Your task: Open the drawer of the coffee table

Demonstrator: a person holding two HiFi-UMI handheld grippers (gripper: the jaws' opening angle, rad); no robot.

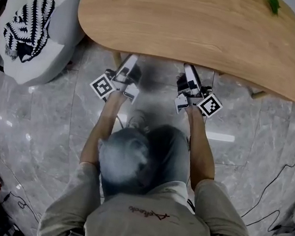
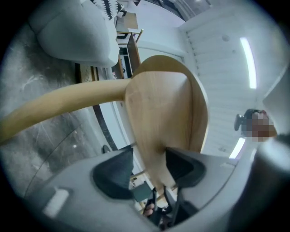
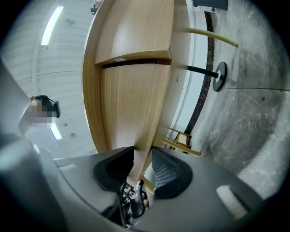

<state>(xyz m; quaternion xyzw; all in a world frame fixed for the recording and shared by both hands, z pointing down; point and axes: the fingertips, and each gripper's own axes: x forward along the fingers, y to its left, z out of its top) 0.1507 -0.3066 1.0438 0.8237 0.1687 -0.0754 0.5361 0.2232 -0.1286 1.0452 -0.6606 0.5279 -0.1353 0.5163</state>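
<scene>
The wooden coffee table [image 1: 199,29] fills the top of the head view. Both grippers reach under its near edge, tips hidden by the top. My left gripper [image 1: 126,72] is left of centre and my right gripper [image 1: 191,80] is right of centre. In the left gripper view the left gripper [image 2: 148,170] stands open. The light wood drawer panel [image 2: 158,113] runs between its pads, with a gap at the left pad. In the right gripper view the right gripper [image 3: 142,165] has its pads against both faces of the drawer panel [image 3: 131,104]. A dark seam crosses that panel higher up.
A pale cushion seat [image 1: 37,27] with a black-and-white pattern stands left of the table. A green item [image 1: 273,4] lies on the table's far right. Cables [image 1: 289,163] trail over the marble floor at the right. A black round stand base [image 3: 219,74] sits beyond the table.
</scene>
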